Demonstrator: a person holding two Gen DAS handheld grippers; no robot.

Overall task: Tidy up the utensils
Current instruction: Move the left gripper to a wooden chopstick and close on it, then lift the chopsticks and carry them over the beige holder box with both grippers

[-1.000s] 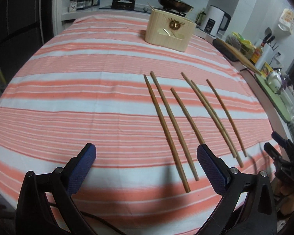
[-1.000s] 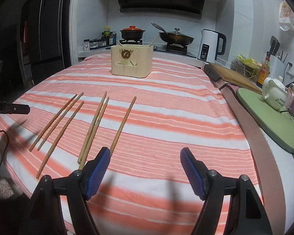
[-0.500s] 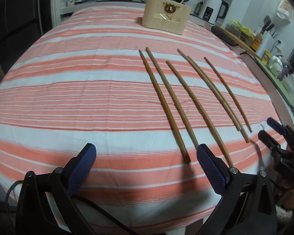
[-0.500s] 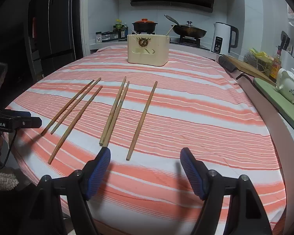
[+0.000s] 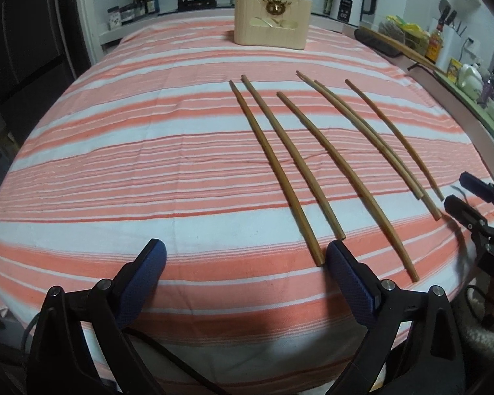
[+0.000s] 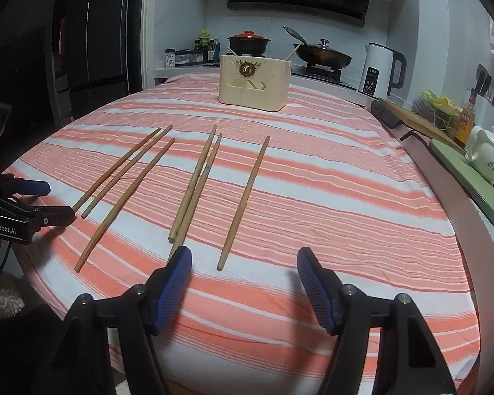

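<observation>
Wooden chopsticks (image 5: 316,161), six in all, lie fanned across the middle of the striped cloth (image 5: 115,164) below the holder box (image 5: 272,19) at top centre, while the left gripper (image 5: 245,263) and right gripper (image 6: 243,265), jaws just narrowing slightly, gape empty at the bottom.

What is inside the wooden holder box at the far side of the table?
Two thin sticks, probably chopsticks, poke out of the top of the wooden holder box. Its walls hide the rest of the inside, so I cannot tell what else it holds.
</observation>
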